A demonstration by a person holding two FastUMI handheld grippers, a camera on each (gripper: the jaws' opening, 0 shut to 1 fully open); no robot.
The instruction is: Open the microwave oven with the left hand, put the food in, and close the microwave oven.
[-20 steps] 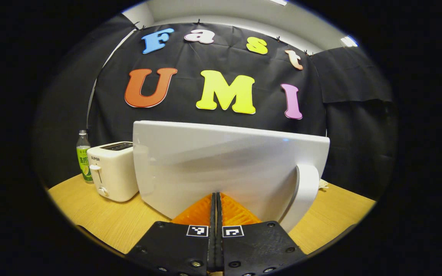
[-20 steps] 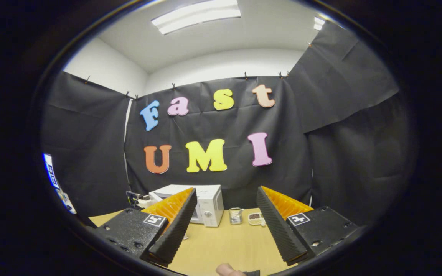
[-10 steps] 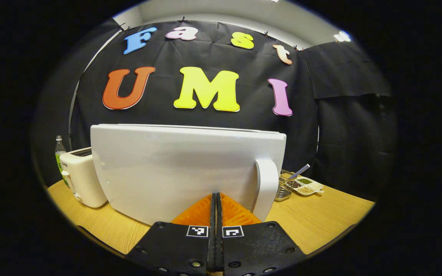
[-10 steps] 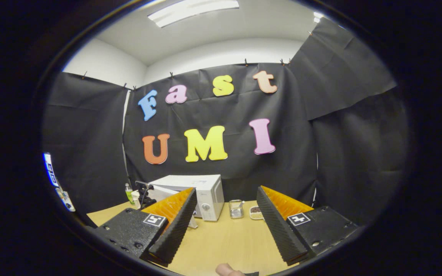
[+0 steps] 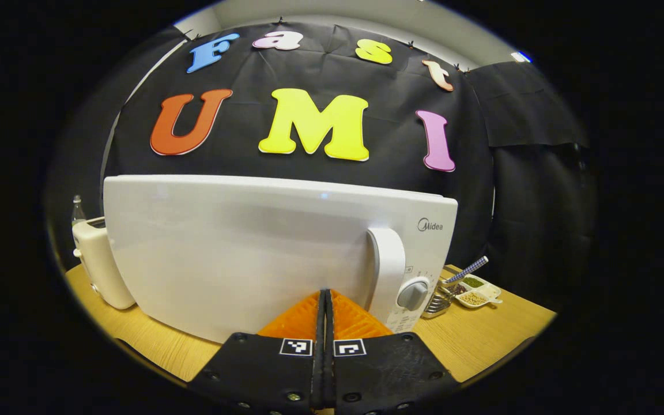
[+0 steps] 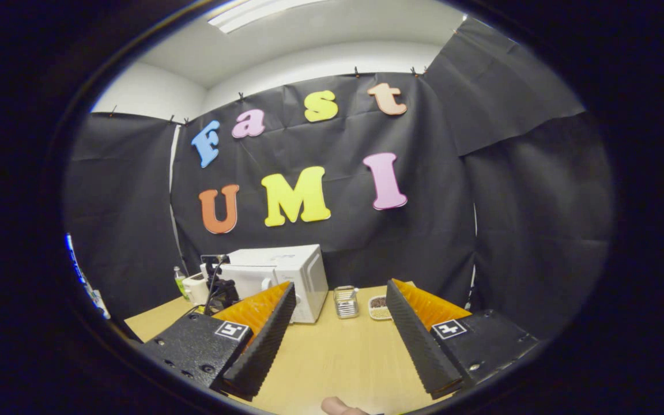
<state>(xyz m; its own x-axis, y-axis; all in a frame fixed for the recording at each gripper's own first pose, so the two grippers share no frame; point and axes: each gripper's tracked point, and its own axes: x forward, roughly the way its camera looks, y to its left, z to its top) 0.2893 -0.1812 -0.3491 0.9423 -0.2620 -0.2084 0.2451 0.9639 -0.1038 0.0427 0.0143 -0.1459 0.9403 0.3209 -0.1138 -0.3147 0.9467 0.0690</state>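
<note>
The white microwave [image 5: 240,248] stands close in front of me in the left gripper view, its door flush with the control panel and dial [image 5: 413,293]. My left gripper [image 5: 324,295] is shut with nothing between its fingers, and its tips rest against the door just left of the upright handle [image 5: 387,268]. In the right gripper view the microwave [image 6: 289,271] sits far off at the back of the table [image 6: 332,363], with the left gripper [image 6: 219,288] in front of its door. My right gripper [image 6: 340,285] hangs open above the table's near side, holding nothing.
A white toaster [image 5: 97,262] and a green-labelled bottle [image 5: 77,208] stand left of the microwave. To its right are a wire utensil rack [image 5: 438,301] and a small divided dish of grains [image 5: 476,290]. A thumb [image 6: 338,407] shows at the bottom edge of the right gripper view.
The microwave door has swung from ajar to flush with the front, with my shut left gripper pressed against it throughout. The right gripper stayed open and tilted a little downward.
</note>
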